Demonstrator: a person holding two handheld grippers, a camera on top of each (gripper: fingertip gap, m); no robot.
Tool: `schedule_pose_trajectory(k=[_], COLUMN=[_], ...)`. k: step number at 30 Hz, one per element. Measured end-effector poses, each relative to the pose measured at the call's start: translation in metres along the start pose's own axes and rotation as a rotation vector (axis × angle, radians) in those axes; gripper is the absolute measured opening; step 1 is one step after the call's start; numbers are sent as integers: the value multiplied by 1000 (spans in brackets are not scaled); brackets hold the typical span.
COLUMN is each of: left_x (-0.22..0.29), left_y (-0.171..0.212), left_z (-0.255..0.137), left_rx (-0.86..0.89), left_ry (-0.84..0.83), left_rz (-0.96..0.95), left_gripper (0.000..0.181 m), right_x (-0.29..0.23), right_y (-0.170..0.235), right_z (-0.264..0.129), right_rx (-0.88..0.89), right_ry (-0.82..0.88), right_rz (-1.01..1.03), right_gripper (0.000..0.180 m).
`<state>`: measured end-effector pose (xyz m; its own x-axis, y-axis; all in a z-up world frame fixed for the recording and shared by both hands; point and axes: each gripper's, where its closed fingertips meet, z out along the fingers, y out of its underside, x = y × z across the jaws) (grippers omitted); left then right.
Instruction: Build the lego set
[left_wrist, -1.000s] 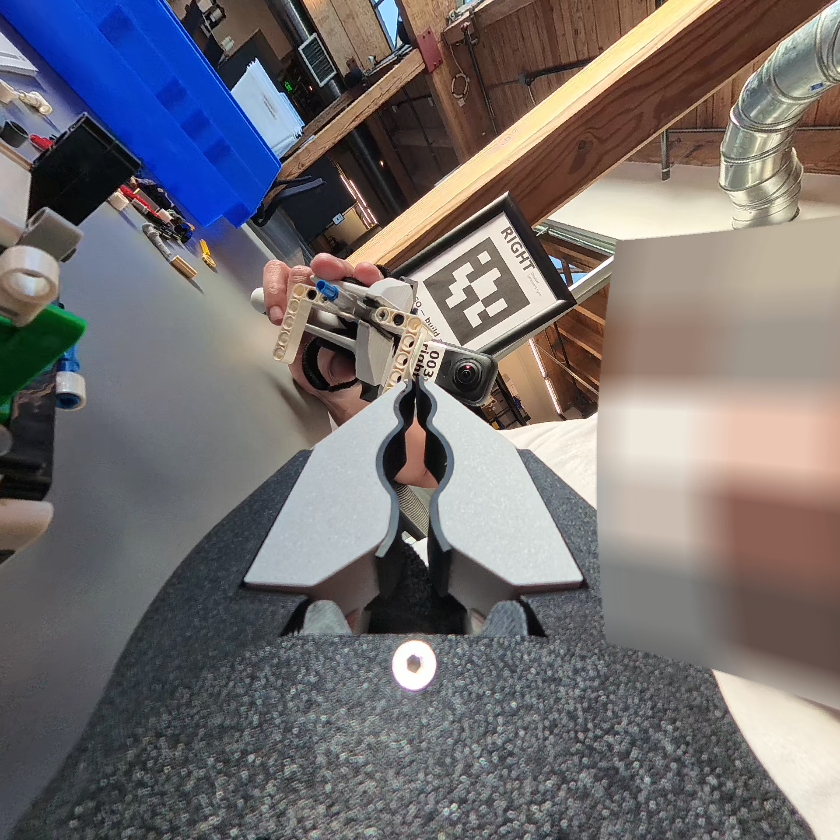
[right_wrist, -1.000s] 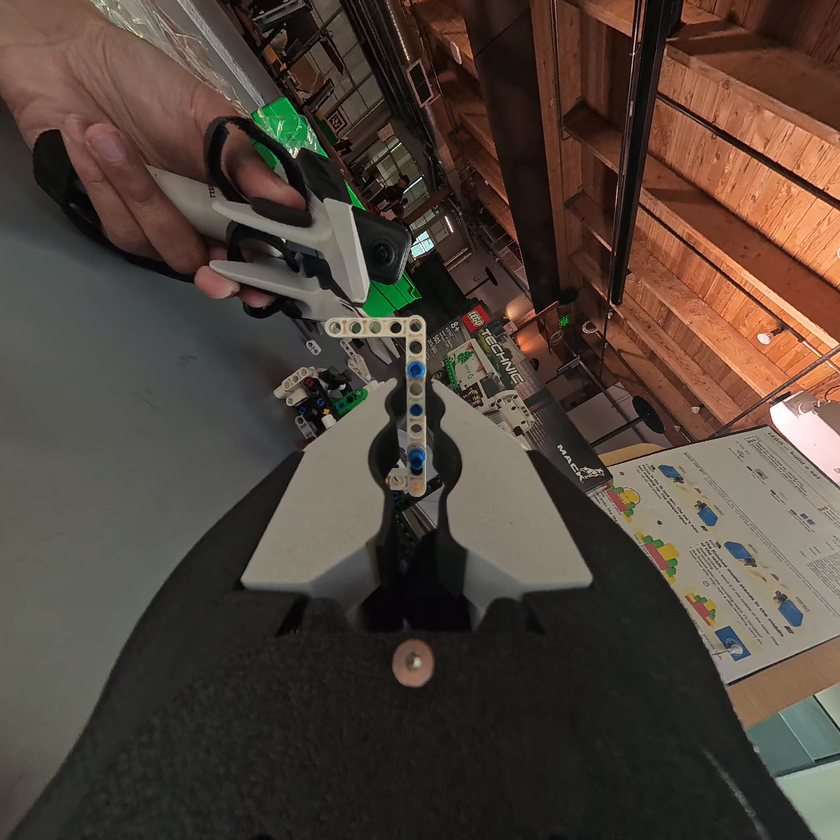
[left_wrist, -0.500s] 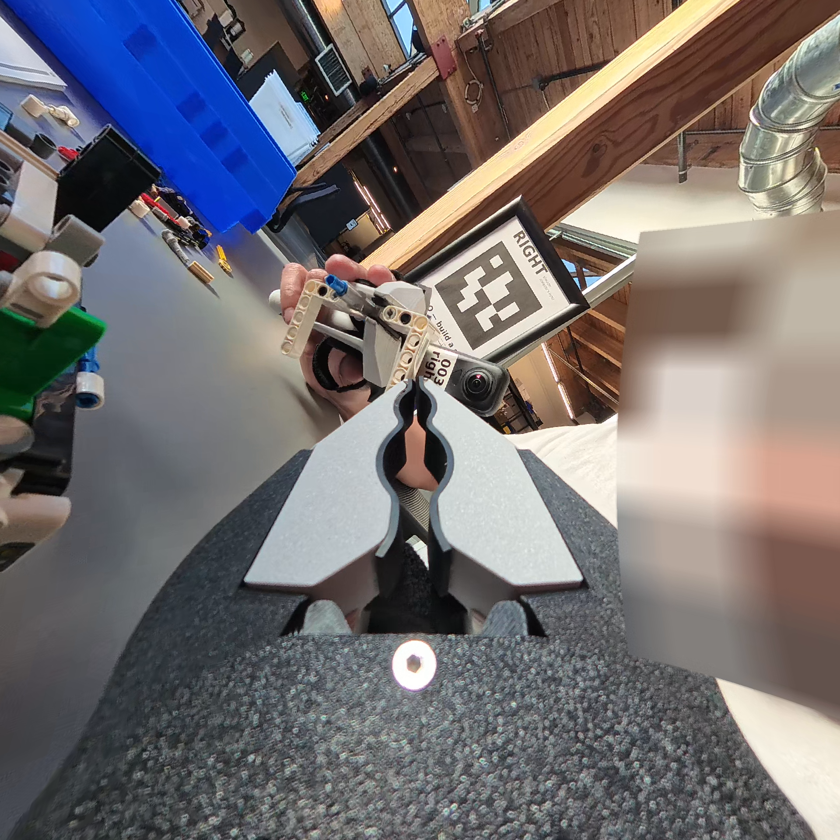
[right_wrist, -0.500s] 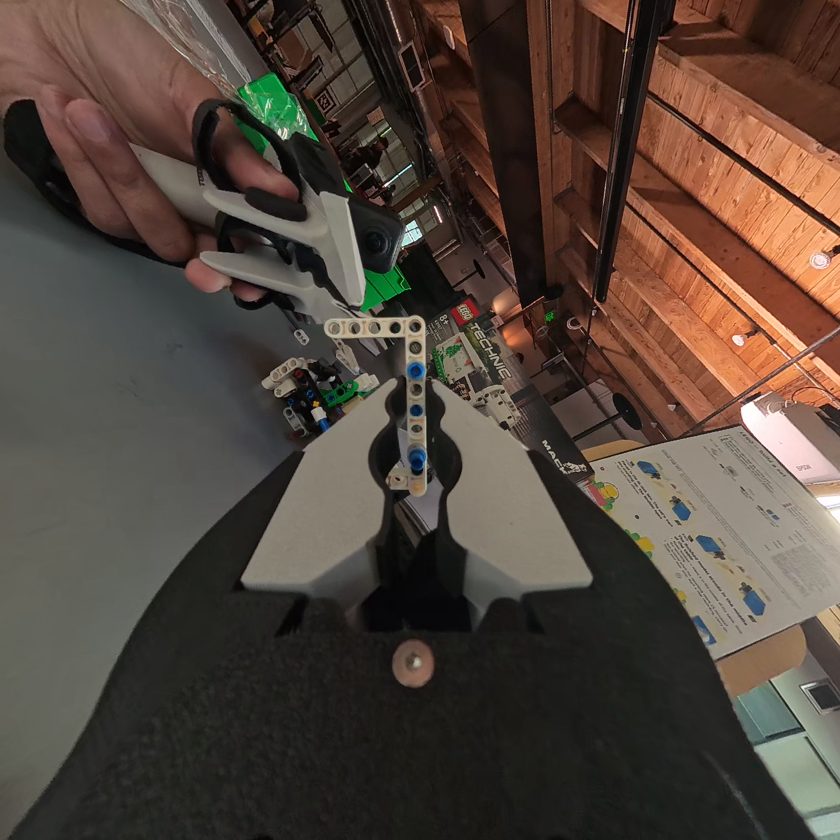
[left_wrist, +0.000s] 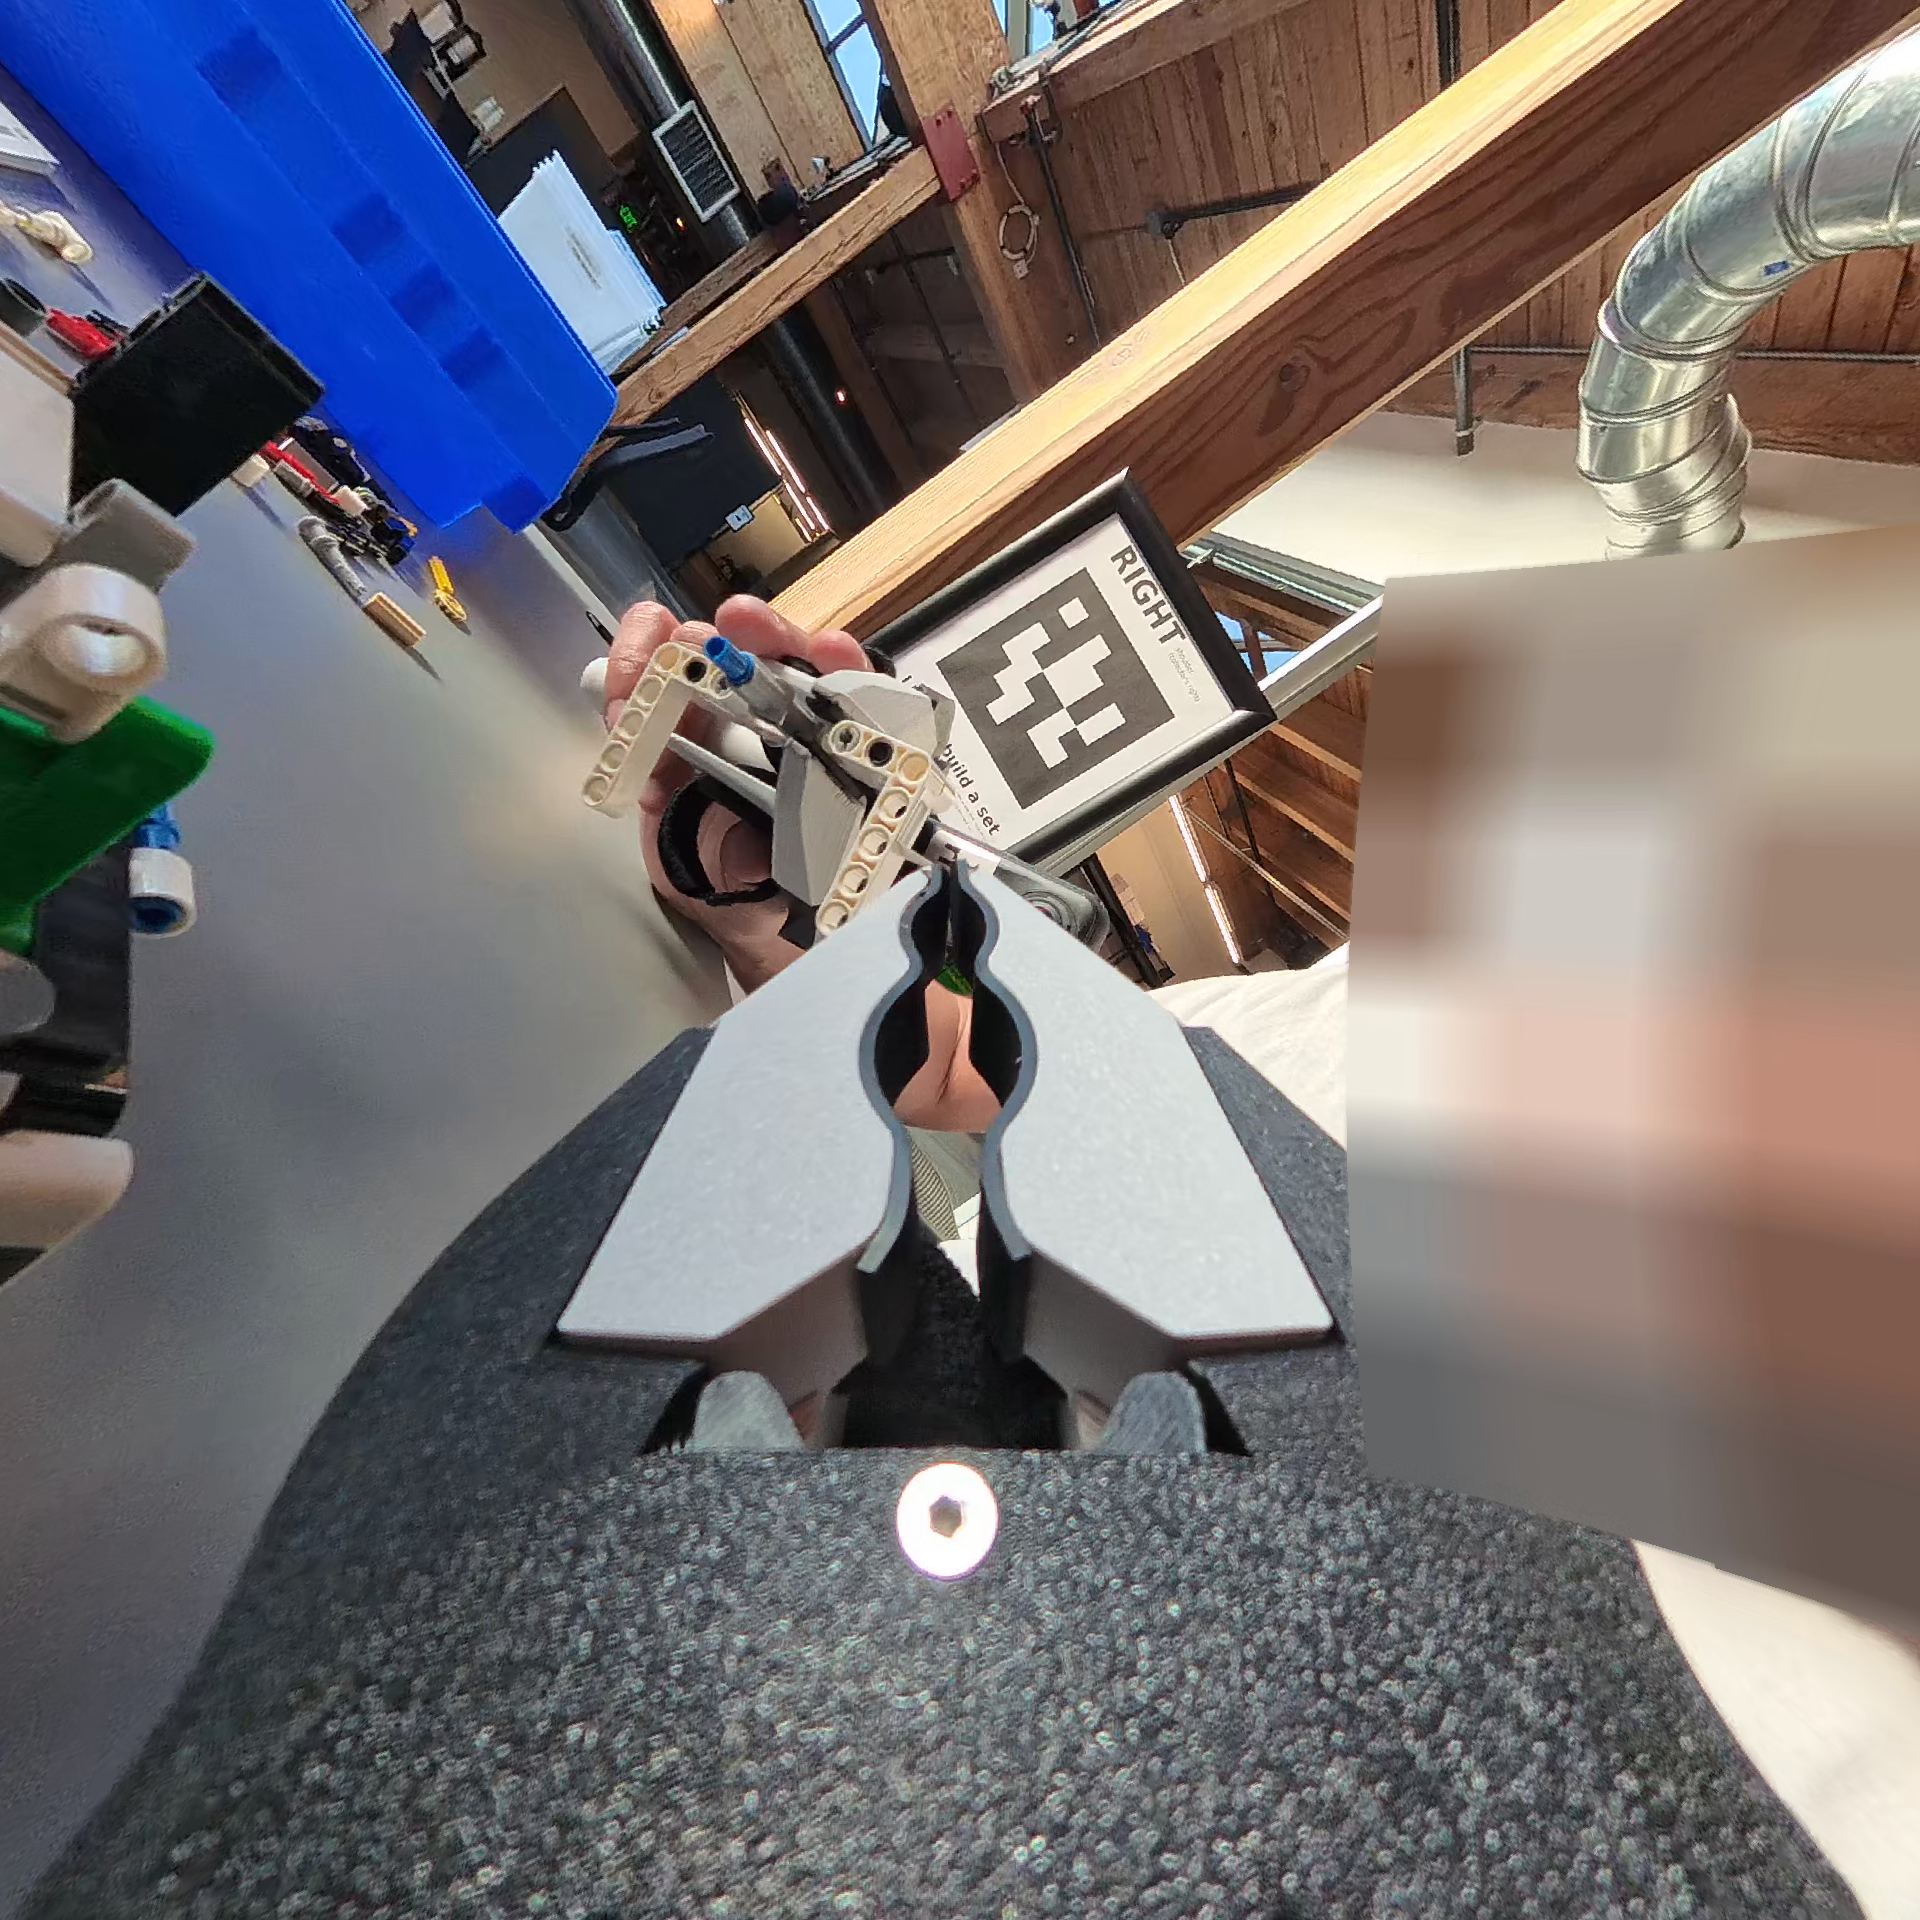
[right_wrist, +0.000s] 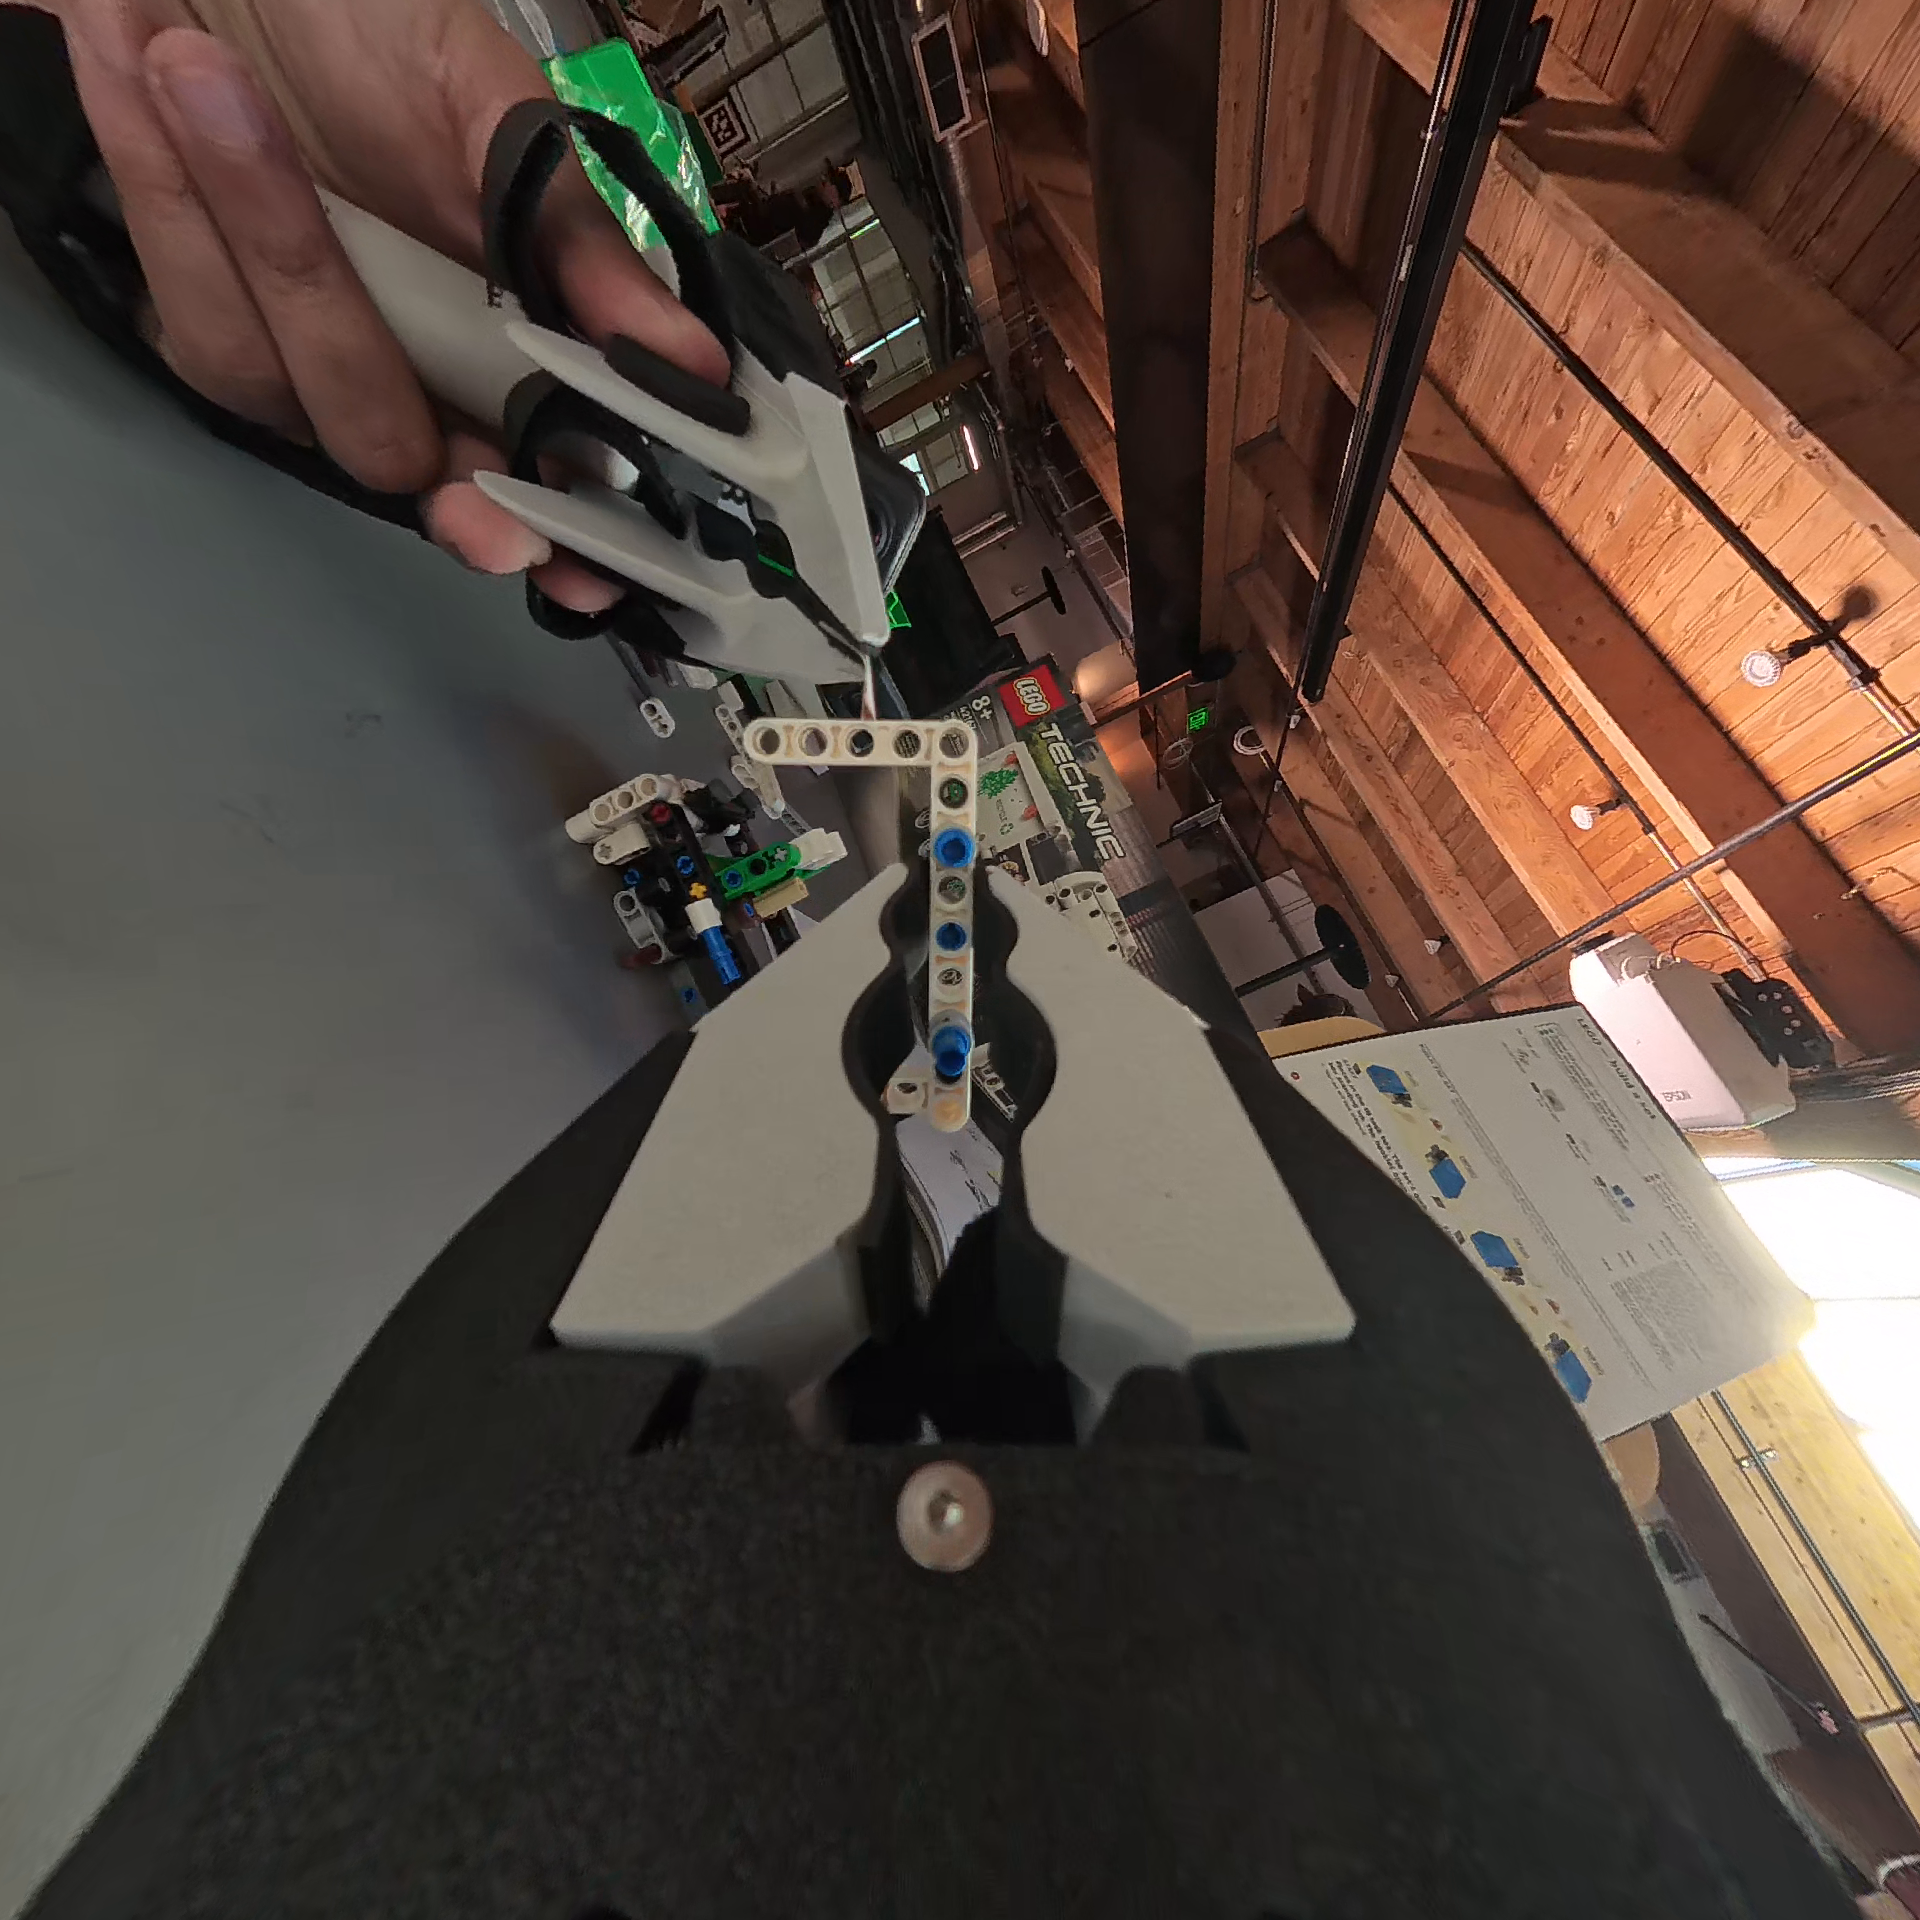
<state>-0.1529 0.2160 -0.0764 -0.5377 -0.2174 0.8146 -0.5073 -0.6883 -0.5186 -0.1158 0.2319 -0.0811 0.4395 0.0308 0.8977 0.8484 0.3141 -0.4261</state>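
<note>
Jaws of the right gripper are clenched on a white L-shaped beam held above the bench; the left gripper is closed, empty, beside it.

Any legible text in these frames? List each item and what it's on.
I don't copy out writing, so here is what carries it.
Framed black-and-white marker card: legible printed word along one edge, with tiny lines beside it.
White label below the card: print, partly hidden.
Set box: legible logo, age mark and name.
Instruction sheet: too small to read.
Projector: small brand mark.
White beam in the right tongs: none.
</note>
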Motion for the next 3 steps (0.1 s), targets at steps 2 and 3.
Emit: schedule_pose_trajectory(k=[2, 3], left_x=[1, 2], left_y=[-2, -3], left_z=[-1, -1], left_rx=[9, 15], left_ry=[13, 22], left_rz=[-8, -12], left_gripper=[0, 0], right_x=[0, -1], right_y=[1, 1], right_z=[1, 1], right_rx=[-11, -15], right_ry=[3, 6], right_rz=[-14, -26], right_gripper=[6, 6])
